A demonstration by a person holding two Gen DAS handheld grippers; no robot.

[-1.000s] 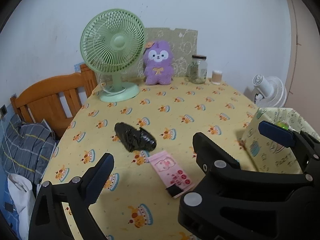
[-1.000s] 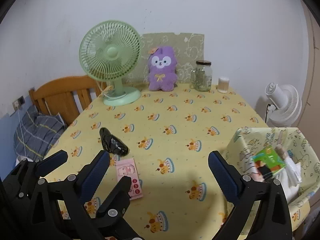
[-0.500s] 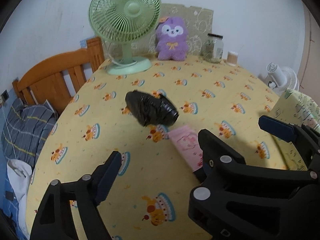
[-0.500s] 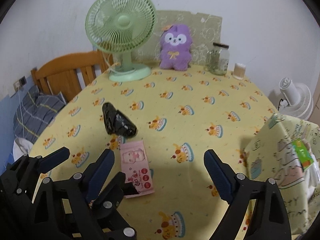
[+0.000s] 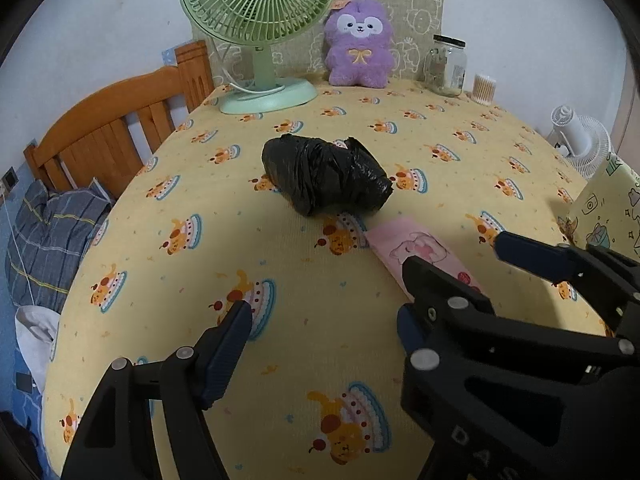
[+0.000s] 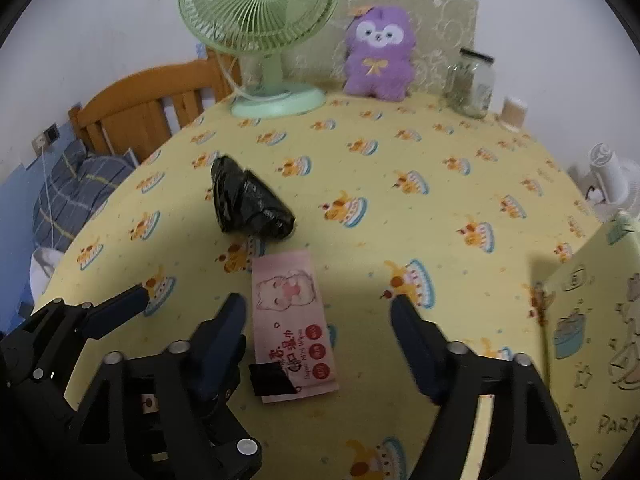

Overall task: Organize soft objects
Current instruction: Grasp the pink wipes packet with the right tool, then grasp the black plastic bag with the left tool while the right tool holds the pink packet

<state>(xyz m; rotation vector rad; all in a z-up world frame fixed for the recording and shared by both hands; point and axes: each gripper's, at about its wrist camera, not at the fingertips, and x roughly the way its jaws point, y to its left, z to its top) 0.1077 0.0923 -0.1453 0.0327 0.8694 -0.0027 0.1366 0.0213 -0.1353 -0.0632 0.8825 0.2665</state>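
Right hand-held gripper [image 6: 316,320]: jaws closing, clamped on nothing; pink wipes pack [image 6: 294,322] lies between them.
Left hand-held gripper [image 5: 324,312]: closing, empty; black bag bundle [image 5: 324,176] farther off.
Risk: flat pack may slide on tabletop [image 6: 400,152]; grippers crowd.
Far: purple plush [image 6: 378,54].
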